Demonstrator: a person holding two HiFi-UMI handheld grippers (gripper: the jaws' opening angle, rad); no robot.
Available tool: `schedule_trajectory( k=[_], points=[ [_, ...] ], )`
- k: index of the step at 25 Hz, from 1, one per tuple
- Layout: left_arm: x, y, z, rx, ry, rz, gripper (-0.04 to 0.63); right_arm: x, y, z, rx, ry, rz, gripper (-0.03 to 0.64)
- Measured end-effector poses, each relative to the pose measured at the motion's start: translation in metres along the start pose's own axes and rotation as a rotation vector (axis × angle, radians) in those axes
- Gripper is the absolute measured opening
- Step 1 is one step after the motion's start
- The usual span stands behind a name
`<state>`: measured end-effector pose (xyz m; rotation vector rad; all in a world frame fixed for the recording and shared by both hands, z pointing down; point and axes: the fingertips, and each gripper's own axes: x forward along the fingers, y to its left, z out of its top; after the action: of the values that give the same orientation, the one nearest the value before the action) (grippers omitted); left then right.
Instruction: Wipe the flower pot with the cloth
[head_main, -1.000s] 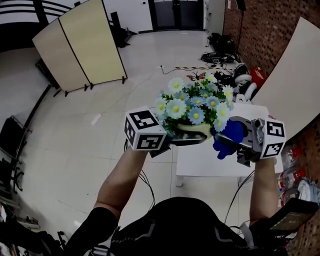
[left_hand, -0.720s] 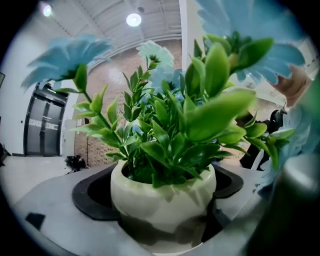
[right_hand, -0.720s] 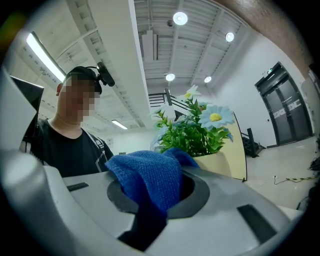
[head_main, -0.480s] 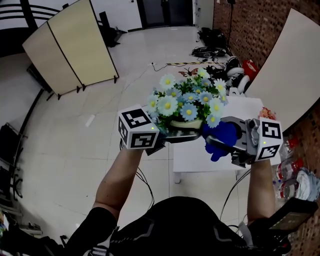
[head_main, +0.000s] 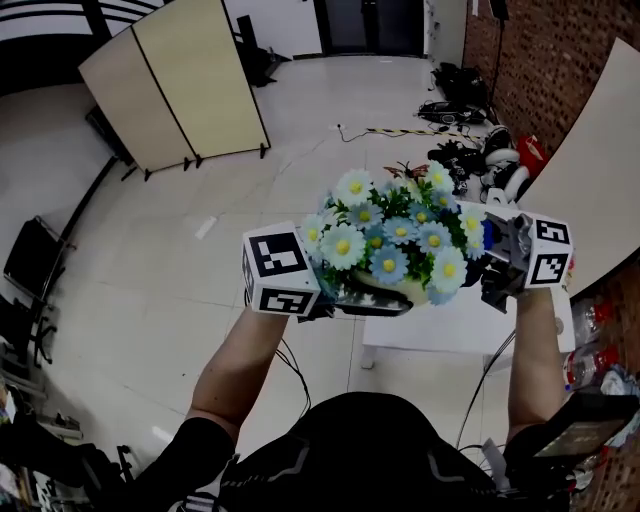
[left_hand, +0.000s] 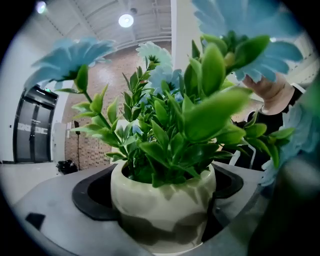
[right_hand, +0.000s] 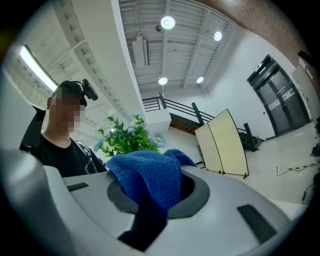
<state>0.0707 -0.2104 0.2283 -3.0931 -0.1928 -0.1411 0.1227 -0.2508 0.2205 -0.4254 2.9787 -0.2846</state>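
Cream ceramic fills the view along my left tool (head_main: 375, 300). The flower pot (left_hand: 161, 202) stands upright between its two jaws, which press against the pot's sides. Green leaves (left_hand: 175, 125) rise out of it, with pale blue daisies above them. In the head view the pot (head_main: 385, 290) is almost hidden under the flowers (head_main: 390, 240), and only a cream strip of it shows.

My right tool (head_main: 497, 262) pinches a blue cloth (right_hand: 150, 175), which bunches up out of the gap between the jaws. That is plain in the right tool's view. The head view shows only a blue sliver (head_main: 487, 235) at the right edge of the flowers.

Both my forearms reach forward and are raised. The left holds the pot in the air over the near left part of the white table (head_main: 450, 325). The right tool is just to the right of the flowers, pointing at them.
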Motion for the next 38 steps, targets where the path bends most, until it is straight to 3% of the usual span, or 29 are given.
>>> schedule_trajectory(
  k=[4, 10, 15, 20, 30, 38],
  points=[
    [0.001, 0.004, -0.007, -0.008, 0.012, 0.007, 0.549, 0.013, -0.027, -0.006, 0.033, 0.012, 0.065, 0.075],
    [0.001, 0.010, -0.012, -0.018, 0.017, 0.051, 0.549, 0.033, -0.028, -0.017, 0.030, 0.067, 0.228, 0.075],
    [0.001, 0.010, -0.014, -0.016, 0.019, 0.044, 0.549, 0.029, -0.021, -0.018, 0.029, 0.070, 0.285, 0.075],
    [-0.001, 0.009, -0.014, -0.031, 0.020, 0.058, 0.549, 0.010, 0.006, -0.016, 0.006, 0.070, 0.244, 0.075],
    [0.000, 0.010, -0.017, -0.045, 0.018, 0.013, 0.549, 0.007, 0.076, -0.023, -0.029, 0.074, 0.079, 0.075],
    [0.008, 0.012, -0.027, -0.086, -0.001, -0.022, 0.549, 0.025, 0.106, -0.033, -0.007, 0.085, 0.029, 0.075]
  ],
)
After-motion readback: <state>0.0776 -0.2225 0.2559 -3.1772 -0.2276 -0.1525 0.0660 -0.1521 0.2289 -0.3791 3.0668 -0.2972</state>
